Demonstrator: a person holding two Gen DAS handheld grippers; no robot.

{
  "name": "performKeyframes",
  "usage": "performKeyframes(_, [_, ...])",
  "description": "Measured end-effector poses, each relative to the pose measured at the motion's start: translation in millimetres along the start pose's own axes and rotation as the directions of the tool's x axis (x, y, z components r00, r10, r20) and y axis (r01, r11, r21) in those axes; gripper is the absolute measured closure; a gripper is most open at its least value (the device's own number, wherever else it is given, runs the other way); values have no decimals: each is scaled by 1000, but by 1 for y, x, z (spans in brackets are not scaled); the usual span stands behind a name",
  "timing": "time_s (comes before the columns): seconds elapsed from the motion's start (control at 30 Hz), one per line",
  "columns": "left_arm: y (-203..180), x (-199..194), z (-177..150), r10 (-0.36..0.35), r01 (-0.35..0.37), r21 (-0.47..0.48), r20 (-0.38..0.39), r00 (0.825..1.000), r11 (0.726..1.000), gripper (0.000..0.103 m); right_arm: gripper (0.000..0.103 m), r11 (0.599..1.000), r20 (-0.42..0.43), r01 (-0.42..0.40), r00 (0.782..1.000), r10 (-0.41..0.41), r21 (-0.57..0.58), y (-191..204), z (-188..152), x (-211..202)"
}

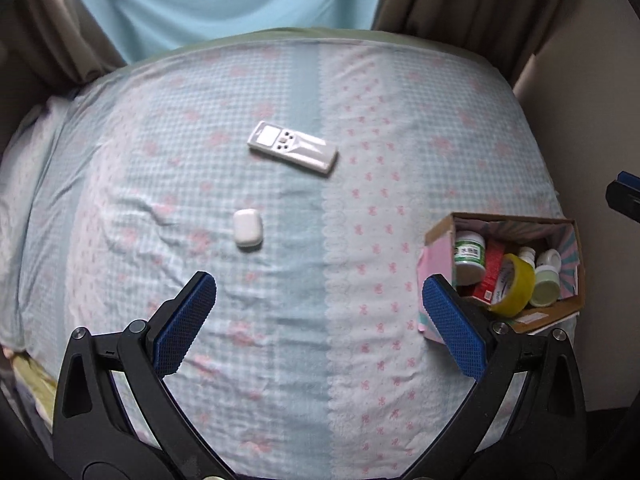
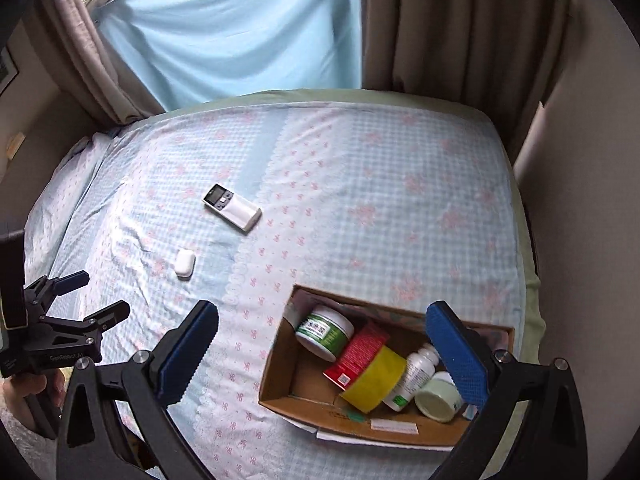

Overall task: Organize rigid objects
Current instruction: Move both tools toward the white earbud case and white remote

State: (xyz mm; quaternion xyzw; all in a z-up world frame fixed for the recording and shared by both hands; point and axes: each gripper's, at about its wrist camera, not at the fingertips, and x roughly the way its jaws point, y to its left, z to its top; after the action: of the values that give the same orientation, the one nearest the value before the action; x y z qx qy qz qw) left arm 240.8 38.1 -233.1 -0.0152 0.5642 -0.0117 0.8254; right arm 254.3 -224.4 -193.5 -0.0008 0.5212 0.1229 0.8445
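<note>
The left tool [image 1: 319, 314] hangs over the bed [image 1: 280, 360] with its blue pads spread wide and nothing between them. The right tool [image 2: 322, 342] is likewise wide apart and empty, poised above the cardboard box [image 2: 280, 380] near the bed's right edge. The box already holds a green-labelled jar [image 2: 325, 330], a red packet [image 2: 356, 354], a yellow tape roll [image 2: 374, 380], a white bottle [image 2: 414, 376] and a pale-lidded jar [image 2: 438, 398]. Two items lie loose on the sheet: a white earbud case [image 1: 247, 227], just ahead of the left tool, and a white remote [image 1: 293, 148] farther off. The sorting looks mostly done (two pieces left). A sensible next move: lower the left tool over the case, close on its narrow sides, carry it to the box.
</note>
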Motion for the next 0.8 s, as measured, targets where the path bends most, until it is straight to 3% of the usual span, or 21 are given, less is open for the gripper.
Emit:
performKeyframes(0.13, [48,16,2,19,-22,-117,-27,999,993,0,0,992,-39,-33,999,29,-121,35,40,28])
performKeyframes(0.33, [98,59,8,14,-34,-243,-85,996,969,0,0,946,-135,-79,990,38,-315,95,93,93])
performKeyframes(0.5, [127,107,10,-12,-39,-349,-142,990,936,0,0,898,-230,-88,973,-16,-432,137,126,165])
performKeyframes(0.67, [131,158,20,-36,-40,-373,-196,980,927,3,0,840,-331,-122,941,-71,-528,168,138,242])
performKeyframes(0.8, [118,198,34,-26,-48,-295,-243,970,954,9,0,787,-382,-150,917,-116,-598,186,136,298])
